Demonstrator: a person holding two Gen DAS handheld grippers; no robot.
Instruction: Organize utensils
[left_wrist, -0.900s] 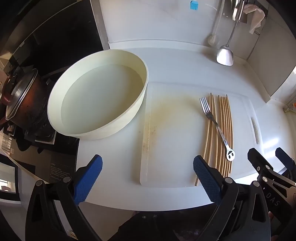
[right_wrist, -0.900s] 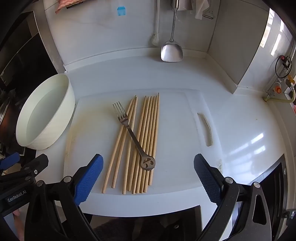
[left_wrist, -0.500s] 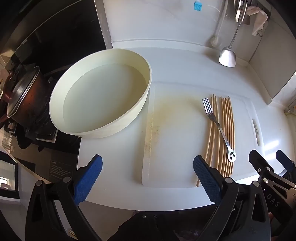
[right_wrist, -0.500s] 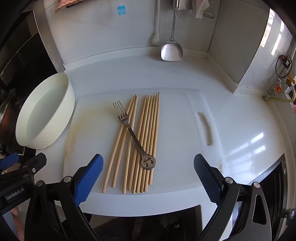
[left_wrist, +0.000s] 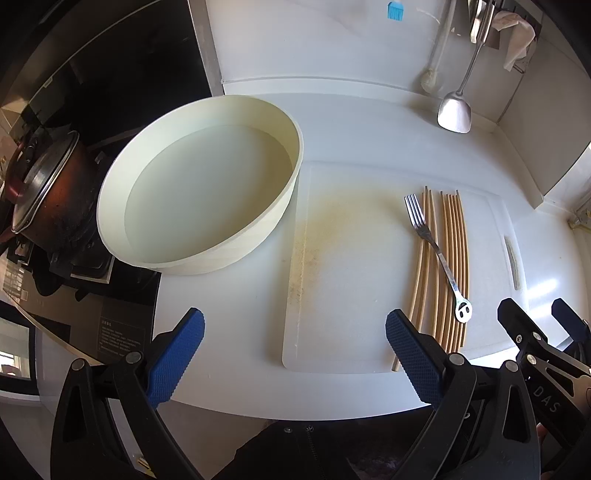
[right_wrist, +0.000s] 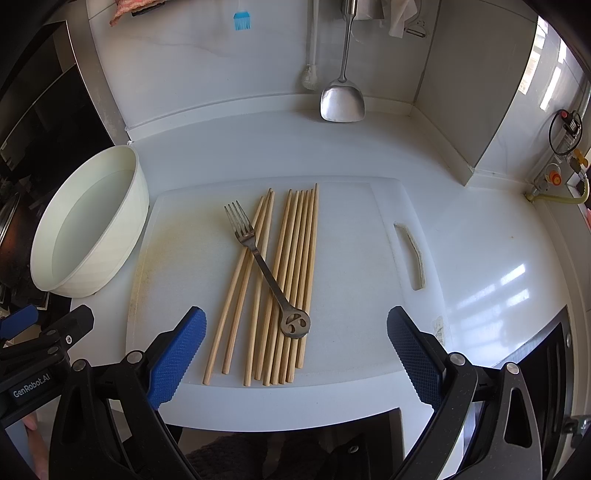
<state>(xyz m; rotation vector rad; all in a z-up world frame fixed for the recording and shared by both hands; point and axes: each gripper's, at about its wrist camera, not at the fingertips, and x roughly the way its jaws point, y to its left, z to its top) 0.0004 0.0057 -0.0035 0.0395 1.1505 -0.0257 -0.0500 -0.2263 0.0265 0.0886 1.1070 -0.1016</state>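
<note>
Right gripper (right_wrist: 294, 354): released, ribbed blue pads
Left gripper (left_wrist: 294, 356): released
Chopsticks (right_wrist: 291, 280): slim wooden sticks ahead of right gripper
Fork (right_wrist: 264, 267): dull metal, across chopsticks
Bowl (left_wrist: 280, 206): round, cream, ahead of left gripper

I'm looking at a white countertop (right_wrist: 480, 236) running into a corner of pale wall panels (right_wrist: 229, 66), with bright window light glaring off its right side. A metal spatula (right_wrist: 342, 99) and a brush (right_wrist: 309, 79) hang against the back wall. Left, a dark stove (left_wrist: 66, 258) holds a lidded pot (left_wrist: 44, 192).
</note>
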